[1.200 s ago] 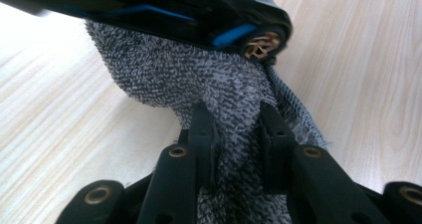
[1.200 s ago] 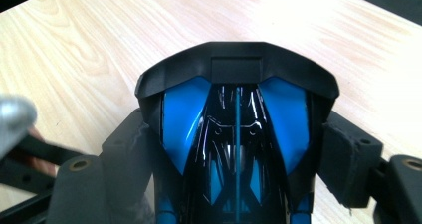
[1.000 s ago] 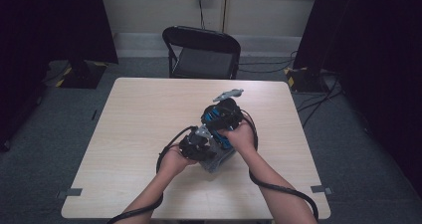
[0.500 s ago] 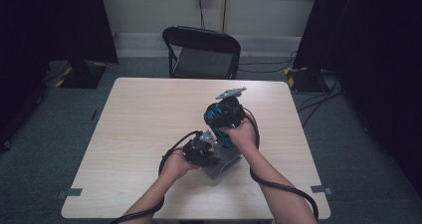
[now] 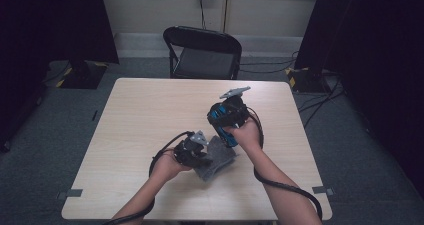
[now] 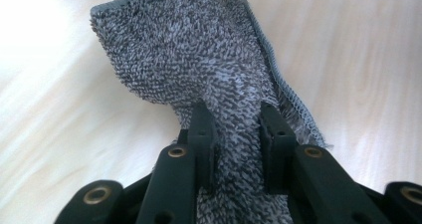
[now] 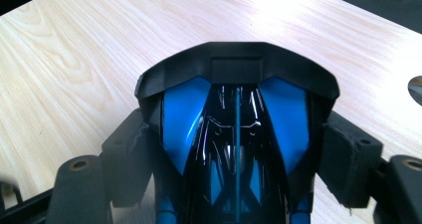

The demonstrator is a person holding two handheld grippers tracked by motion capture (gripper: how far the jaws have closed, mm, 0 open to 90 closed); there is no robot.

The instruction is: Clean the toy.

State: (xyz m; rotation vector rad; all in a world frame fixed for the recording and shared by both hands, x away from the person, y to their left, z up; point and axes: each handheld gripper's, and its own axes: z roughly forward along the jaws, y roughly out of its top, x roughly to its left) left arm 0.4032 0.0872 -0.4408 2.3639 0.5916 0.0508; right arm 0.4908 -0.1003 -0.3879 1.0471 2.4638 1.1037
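My left claw point(image 5: 202, 152) is clamped on the grey towel point(image 5: 216, 157). In the left gripper view the terry cloth point(image 6: 199, 69) is bunched between both jaws, with the hemmed edge running off along one side. The rest of the towel lies on the surface point(image 5: 150, 115), spread out ahead of the claw.

My right claw point(image 5: 226, 130) holds a black-and-blue gadget point(image 5: 225, 116), lifted off the surface just above and behind the towel. The right gripper view shows the jaws closed against both flanks of its glossy shell point(image 7: 238, 119), with the light wood grain below it. I can't tell what the gadget is.

Relative to the towel: left claw sits at its near-left edge, right claw and gadget over its far-right corner. The folding chair point(image 5: 202, 52) stands well beyond the towel, past the surface's far edge.
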